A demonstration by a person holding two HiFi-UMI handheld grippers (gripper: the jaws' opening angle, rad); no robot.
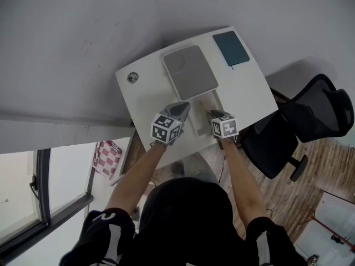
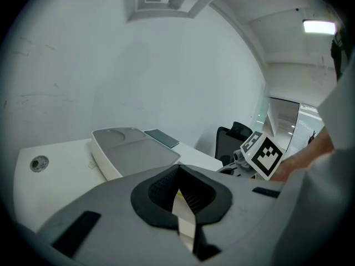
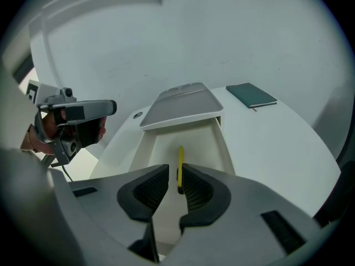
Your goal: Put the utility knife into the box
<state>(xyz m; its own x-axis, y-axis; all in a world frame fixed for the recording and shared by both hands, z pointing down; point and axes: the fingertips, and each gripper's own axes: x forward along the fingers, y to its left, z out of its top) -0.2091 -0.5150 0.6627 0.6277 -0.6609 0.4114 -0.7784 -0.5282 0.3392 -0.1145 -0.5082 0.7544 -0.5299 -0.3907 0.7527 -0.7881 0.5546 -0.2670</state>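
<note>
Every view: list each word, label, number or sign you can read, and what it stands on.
None: no readable text in any view.
Left gripper's cube and right gripper's cube: black-and-white square patterns only, no letters or digits.
Teal notebook: plain cover.
Grey lid: no print visible.

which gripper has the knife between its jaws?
The right gripper: the yellow utility knife shows between its parted jaws. The left gripper has its jaws together, no knife.

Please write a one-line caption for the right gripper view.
Open right claw by the yellow utility knife lying in the open white box.
</note>
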